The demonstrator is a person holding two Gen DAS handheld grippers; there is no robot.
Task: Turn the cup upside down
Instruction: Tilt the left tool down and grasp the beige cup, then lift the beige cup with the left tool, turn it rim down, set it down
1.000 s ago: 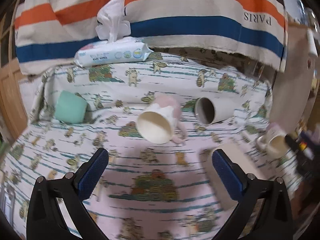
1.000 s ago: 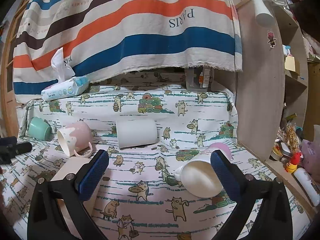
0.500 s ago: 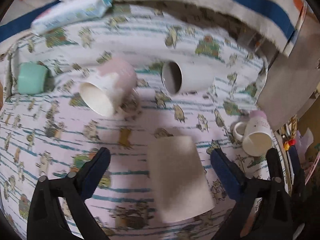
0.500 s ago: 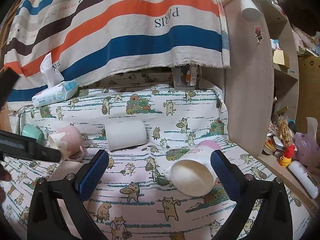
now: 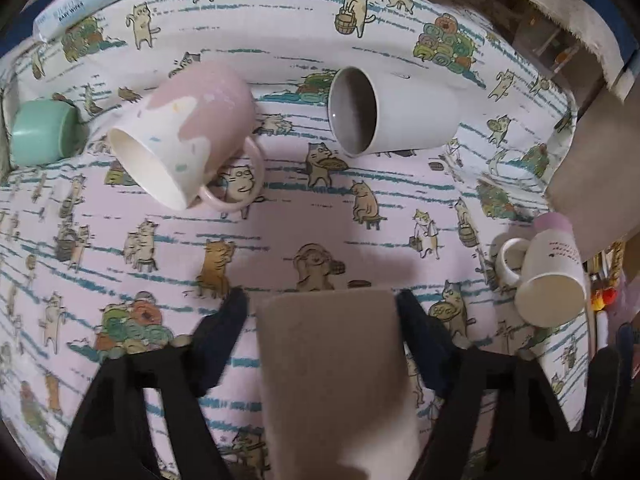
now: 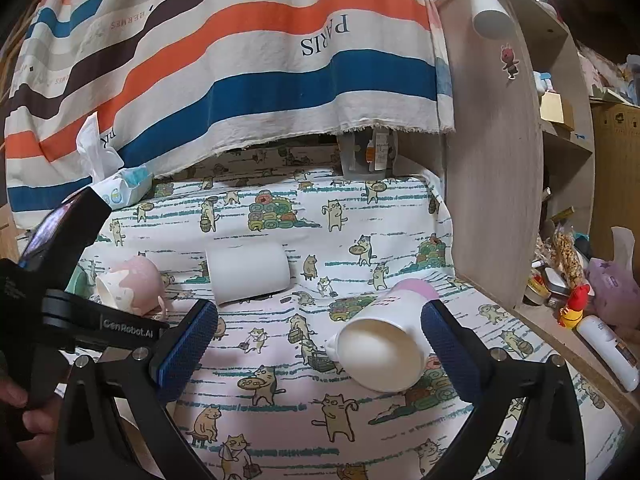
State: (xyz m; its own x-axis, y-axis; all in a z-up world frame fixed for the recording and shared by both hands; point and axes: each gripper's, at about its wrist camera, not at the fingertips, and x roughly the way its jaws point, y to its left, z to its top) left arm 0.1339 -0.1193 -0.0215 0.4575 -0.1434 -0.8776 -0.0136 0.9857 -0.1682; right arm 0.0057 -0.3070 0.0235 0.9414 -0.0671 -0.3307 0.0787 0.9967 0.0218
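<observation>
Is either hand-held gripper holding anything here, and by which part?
The left hand-held gripper straddles the beige cup across its side walls; firm contact cannot be told. The right hand-held gripper is open, holding nothing.

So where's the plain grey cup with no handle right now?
In the left wrist view the grey cup lies on its side near the middle of the cat-print cloth, mouth facing the pink mug beside it on the left.

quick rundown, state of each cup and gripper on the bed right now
beige cup: lying on its side, between the left gripper's fingers
left gripper: open around it, not visibly touching
pink mug: on its side
white cup: on its side
lilac-based mug: on its side
green cup: on its side
right gripper: open, empty
</observation>
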